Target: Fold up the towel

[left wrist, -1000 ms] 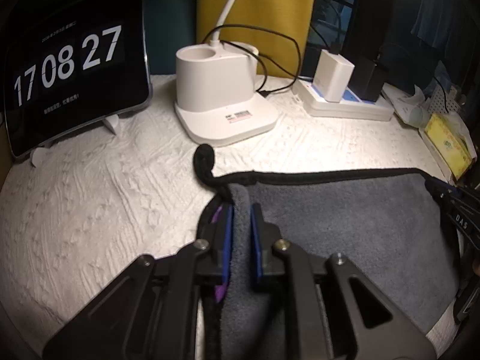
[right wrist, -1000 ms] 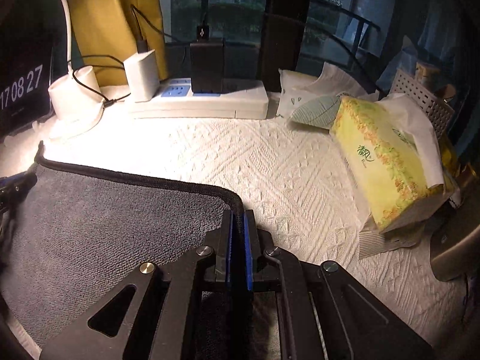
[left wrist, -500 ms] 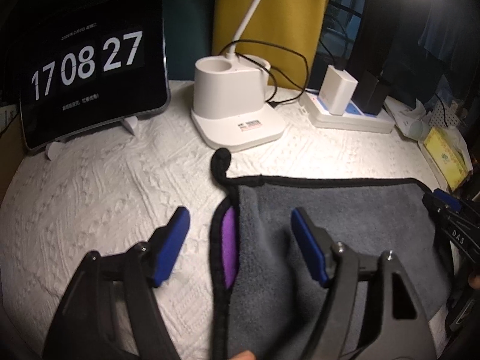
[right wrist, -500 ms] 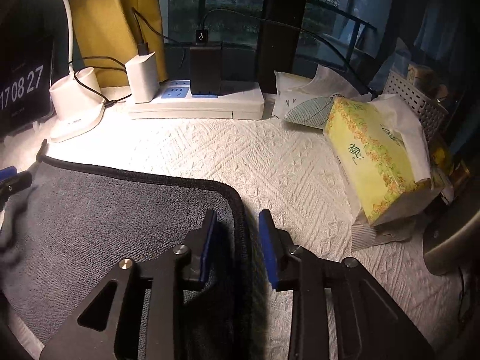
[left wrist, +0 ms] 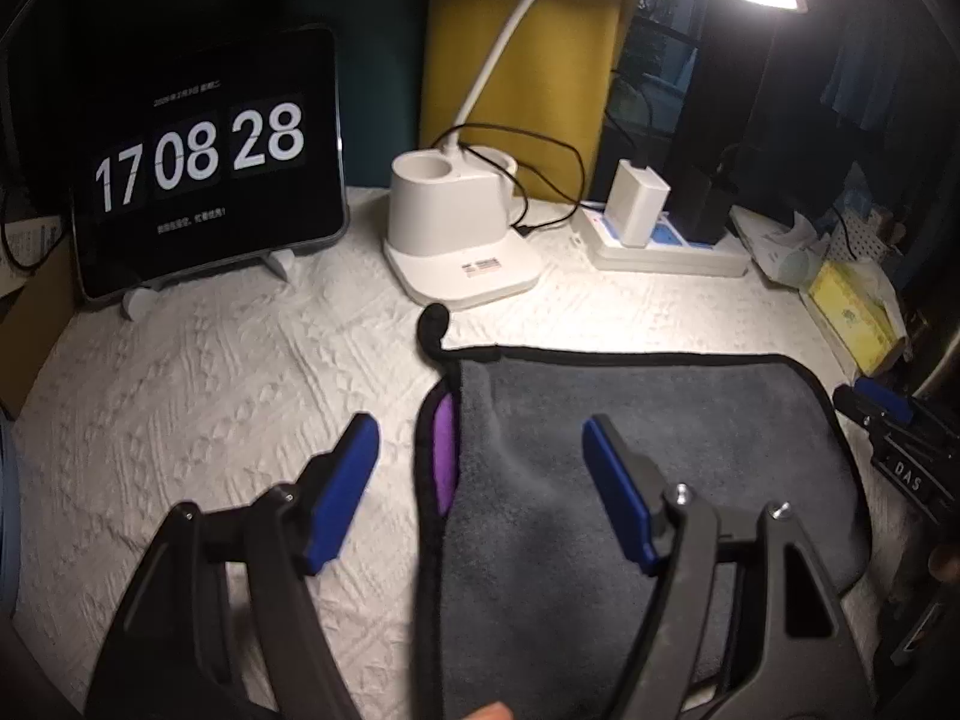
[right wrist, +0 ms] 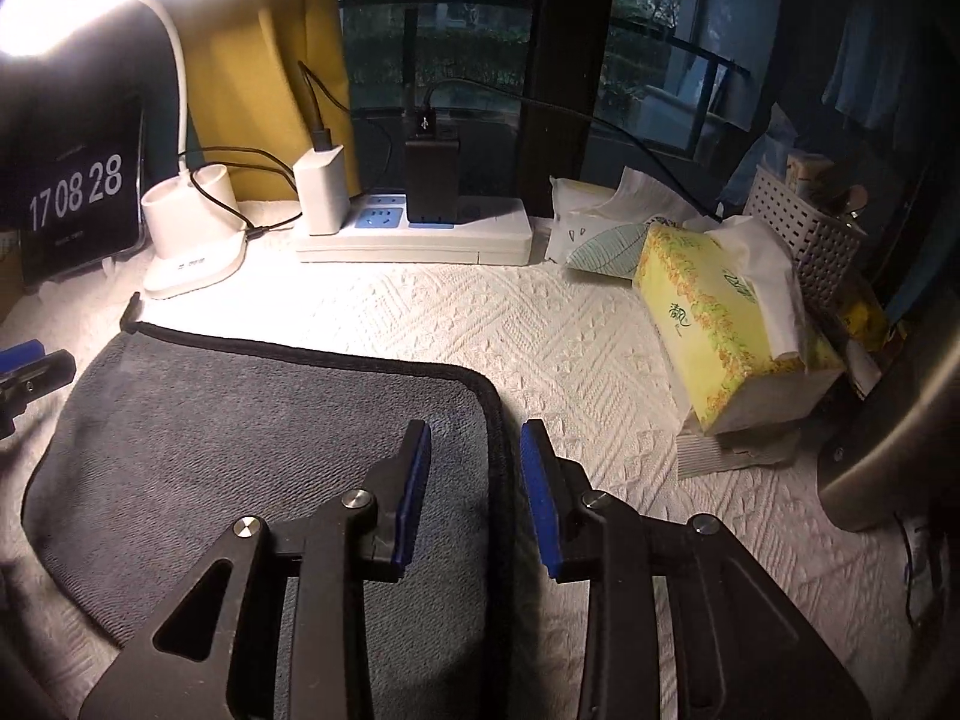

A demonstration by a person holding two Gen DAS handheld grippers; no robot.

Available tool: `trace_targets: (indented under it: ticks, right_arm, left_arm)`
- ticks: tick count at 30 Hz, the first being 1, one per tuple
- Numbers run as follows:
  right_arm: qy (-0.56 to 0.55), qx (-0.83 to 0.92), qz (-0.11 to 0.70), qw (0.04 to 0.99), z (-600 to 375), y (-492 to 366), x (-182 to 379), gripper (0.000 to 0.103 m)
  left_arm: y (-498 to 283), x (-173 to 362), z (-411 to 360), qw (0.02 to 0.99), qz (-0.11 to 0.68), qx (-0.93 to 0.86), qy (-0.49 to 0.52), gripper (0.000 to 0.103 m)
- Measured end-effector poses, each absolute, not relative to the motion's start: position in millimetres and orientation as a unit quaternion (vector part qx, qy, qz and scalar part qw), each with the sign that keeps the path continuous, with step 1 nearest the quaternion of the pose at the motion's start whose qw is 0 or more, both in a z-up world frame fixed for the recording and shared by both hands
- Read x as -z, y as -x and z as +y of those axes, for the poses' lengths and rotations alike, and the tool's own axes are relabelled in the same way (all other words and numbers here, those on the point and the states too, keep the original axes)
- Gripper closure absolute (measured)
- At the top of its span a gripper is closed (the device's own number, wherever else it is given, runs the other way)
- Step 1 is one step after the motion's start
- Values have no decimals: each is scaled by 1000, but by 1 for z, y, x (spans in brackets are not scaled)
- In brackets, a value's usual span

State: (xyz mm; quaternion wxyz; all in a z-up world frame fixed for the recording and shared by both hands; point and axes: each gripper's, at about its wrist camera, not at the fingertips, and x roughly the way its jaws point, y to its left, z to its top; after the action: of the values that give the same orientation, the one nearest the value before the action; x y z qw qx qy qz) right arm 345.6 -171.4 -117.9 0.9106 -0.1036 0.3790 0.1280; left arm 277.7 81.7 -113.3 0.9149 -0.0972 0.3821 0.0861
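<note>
The near part of the grey towel is hidden behind both claws, and its purple underside shows only as a sliver at the left edge. The left gripper is spread wide, empty, straddling that edge above the cloth. The right gripper is partly spread, empty, over the towel's black-trimmed right edge. The towel lies folded flat on a white textured tablecloth, in front of a lamp base.

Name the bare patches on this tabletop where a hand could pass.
Bare cloth lies between the towel and the clock tablet, and between the towel and the tissue box. The back edge is crowded: lamp base, power strip.
</note>
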Motion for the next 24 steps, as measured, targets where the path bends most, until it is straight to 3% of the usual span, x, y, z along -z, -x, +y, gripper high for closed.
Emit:
trace_targets:
  ticks: [24]
  right_arm:
    - [99, -128, 341, 926, -176, -277, 74, 70]
  left_arm:
    - [-214, 77, 69, 929, 352, -62, 100, 31]
